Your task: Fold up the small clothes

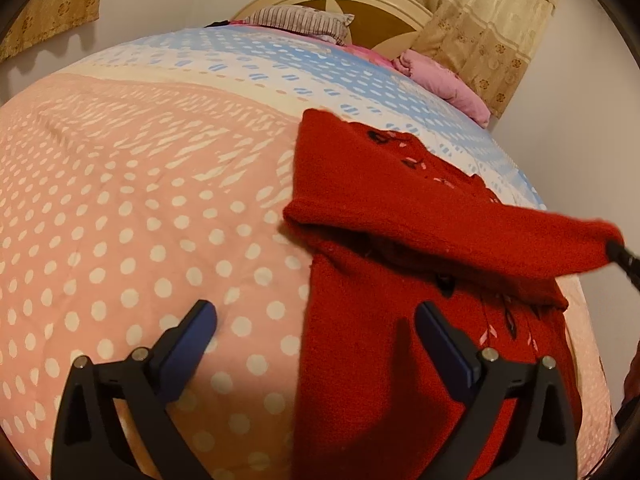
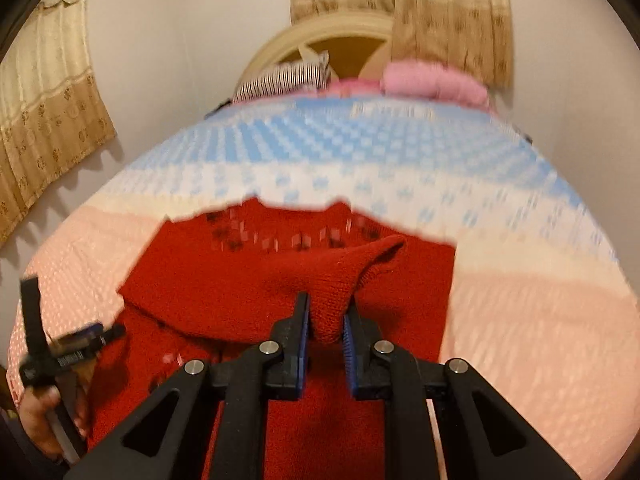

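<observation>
A small red knit sweater (image 1: 380,208) with dark and pink embroidery lies on the bed. In the left wrist view my left gripper (image 1: 316,316) is open and empty, low over the sweater's left edge. My right gripper (image 2: 326,310) is shut on a sleeve (image 2: 340,280) of the red sweater and holds it lifted across the sweater's body. The right gripper's tip shows at the right edge of the left wrist view (image 1: 622,258), with the sleeve stretched to it. The left gripper also shows at the left of the right wrist view (image 2: 80,344).
The bed has a pink polka-dot and blue patterned quilt (image 1: 140,200). A striped pillow (image 1: 300,20), a pink blanket (image 1: 444,80) and a cream headboard (image 1: 360,0) are at the far end. Curtains (image 1: 480,20) hang behind. The bed's right edge is near the sweater.
</observation>
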The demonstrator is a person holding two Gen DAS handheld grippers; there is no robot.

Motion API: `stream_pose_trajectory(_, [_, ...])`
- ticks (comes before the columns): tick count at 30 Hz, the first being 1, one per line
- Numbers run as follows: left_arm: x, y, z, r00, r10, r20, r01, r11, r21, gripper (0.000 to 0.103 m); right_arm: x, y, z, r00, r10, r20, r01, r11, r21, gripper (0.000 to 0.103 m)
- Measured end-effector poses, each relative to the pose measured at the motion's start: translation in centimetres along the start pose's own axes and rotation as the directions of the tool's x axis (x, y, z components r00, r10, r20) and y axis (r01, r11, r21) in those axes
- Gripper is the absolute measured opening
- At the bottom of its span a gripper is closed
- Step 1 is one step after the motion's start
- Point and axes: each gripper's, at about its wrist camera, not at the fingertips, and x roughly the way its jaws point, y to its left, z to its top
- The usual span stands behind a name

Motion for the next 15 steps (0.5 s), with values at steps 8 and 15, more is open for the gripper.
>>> stream_pose_trajectory(8, [2.3, -2.7, 2.9, 0.999, 0.047, -0.005, -0.046, 0.991, 0.129, 0.103, -0.9, 0.9, 1.5, 0.998, 0.048, 0.038, -0.047, 0.998, -0.032, 0.015])
stream_pose_trajectory(15, [4.1, -1.0, 3.4, 0.989, 0.138, -0.046, -0.135, 0.989, 0.062, 0.103, -2.3, 0.3, 1.3, 0.994, 0.032, 0.102, -0.028, 0.999, -0.047, 0.015])
